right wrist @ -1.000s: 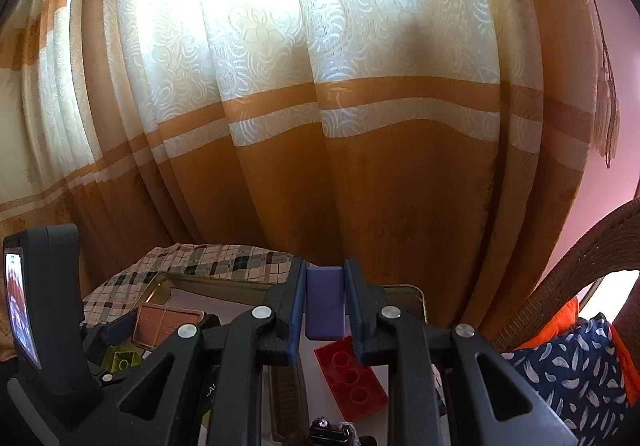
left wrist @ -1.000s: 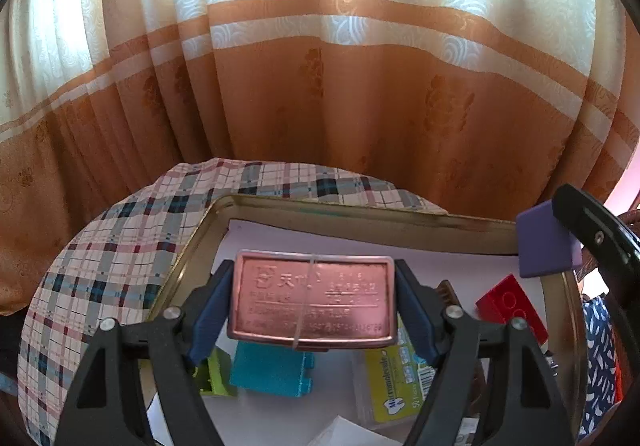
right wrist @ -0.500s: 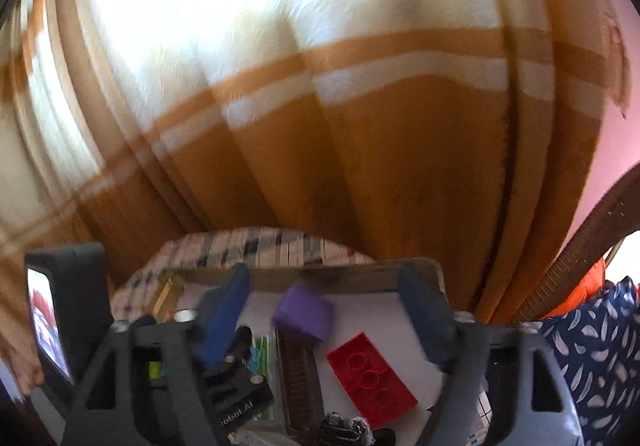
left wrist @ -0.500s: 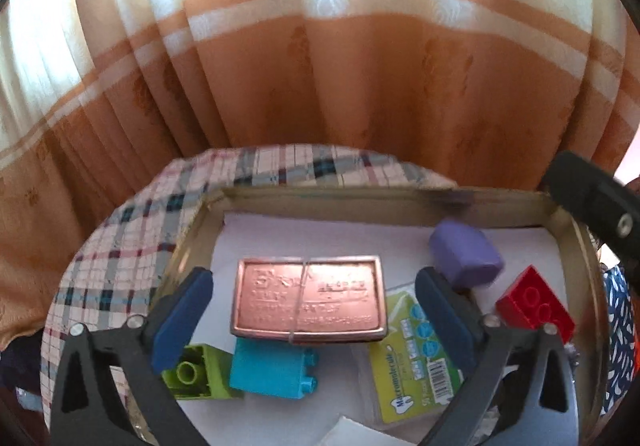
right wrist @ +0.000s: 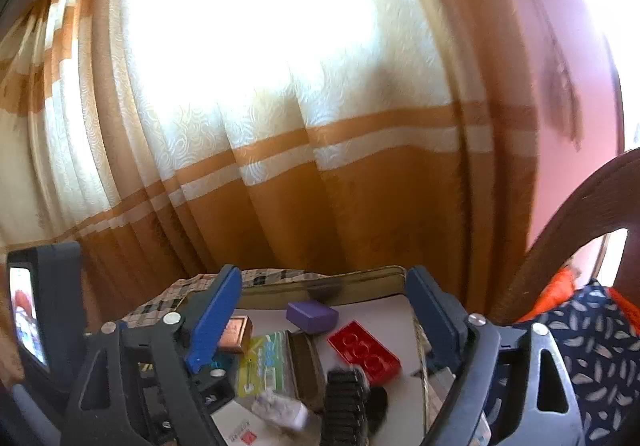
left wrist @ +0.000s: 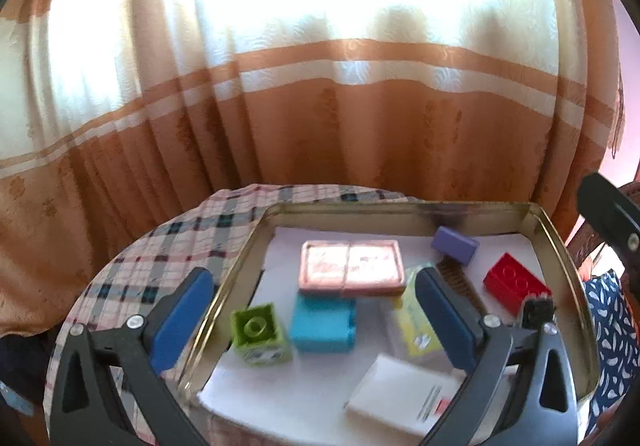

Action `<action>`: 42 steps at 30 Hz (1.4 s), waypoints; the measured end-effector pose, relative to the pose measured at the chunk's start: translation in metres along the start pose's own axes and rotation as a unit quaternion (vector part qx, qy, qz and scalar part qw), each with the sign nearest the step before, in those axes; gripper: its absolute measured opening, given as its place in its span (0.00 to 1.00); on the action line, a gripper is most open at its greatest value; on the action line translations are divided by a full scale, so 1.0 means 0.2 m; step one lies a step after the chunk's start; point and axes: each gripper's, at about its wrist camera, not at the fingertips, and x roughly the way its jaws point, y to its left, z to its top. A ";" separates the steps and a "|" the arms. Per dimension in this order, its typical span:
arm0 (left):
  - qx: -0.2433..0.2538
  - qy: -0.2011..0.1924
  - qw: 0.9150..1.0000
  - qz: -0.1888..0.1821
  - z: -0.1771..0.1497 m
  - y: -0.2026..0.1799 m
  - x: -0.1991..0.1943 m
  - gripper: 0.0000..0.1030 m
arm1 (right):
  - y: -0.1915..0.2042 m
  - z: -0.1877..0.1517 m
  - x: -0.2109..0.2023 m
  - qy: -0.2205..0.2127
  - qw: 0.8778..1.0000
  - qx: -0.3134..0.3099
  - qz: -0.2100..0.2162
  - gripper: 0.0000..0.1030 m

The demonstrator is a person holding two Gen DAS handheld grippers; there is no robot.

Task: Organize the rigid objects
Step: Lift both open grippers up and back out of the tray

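Observation:
A gold-rimmed tray [left wrist: 404, 208] lined with white paper holds the objects. A copper tin [left wrist: 350, 266] lies flat near its middle, and a purple block [left wrist: 454, 244] rests behind a red brick [left wrist: 516, 282]. My left gripper [left wrist: 314, 286] hangs open above the tray's near side, with nothing between its pads. In the right wrist view, my right gripper [right wrist: 324, 278] is opening wide and is empty. Beyond it lie the purple block [right wrist: 312, 316], the red brick [right wrist: 364, 350] and the copper tin [right wrist: 236, 332].
The tray also holds a green brick [left wrist: 258, 330], a teal brick [left wrist: 324, 322], a yellow-green packet [left wrist: 420, 322], a brown brush [left wrist: 456, 278], a white card [left wrist: 400, 390] and a black part [right wrist: 346, 398]. A checked tablecloth [left wrist: 168, 246] lies under the tray. An orange curtain hangs behind, and a wicker chair [right wrist: 568, 230] stands at the right.
The left gripper let go of the copper tin, which now lies in the tray. The right gripper released the purple block beside the red brick. Both grippers drew back and up.

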 end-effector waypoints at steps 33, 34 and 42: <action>-0.055 -0.130 0.990 0.011 -0.36 0.21 -0.35 1.00 | 0.13 -0.26 -0.38 -0.077 0.991 -0.068 -0.082 0.96; -0.057 -0.132 0.990 0.010 -0.37 0.22 -0.36 1.00 | 0.15 -0.27 -0.38 -0.076 0.991 -0.072 -0.081 0.96; -0.055 -0.136 0.989 0.012 -0.37 0.21 -0.36 1.00 | 0.13 -0.27 -0.38 -0.074 0.992 -0.066 -0.072 0.96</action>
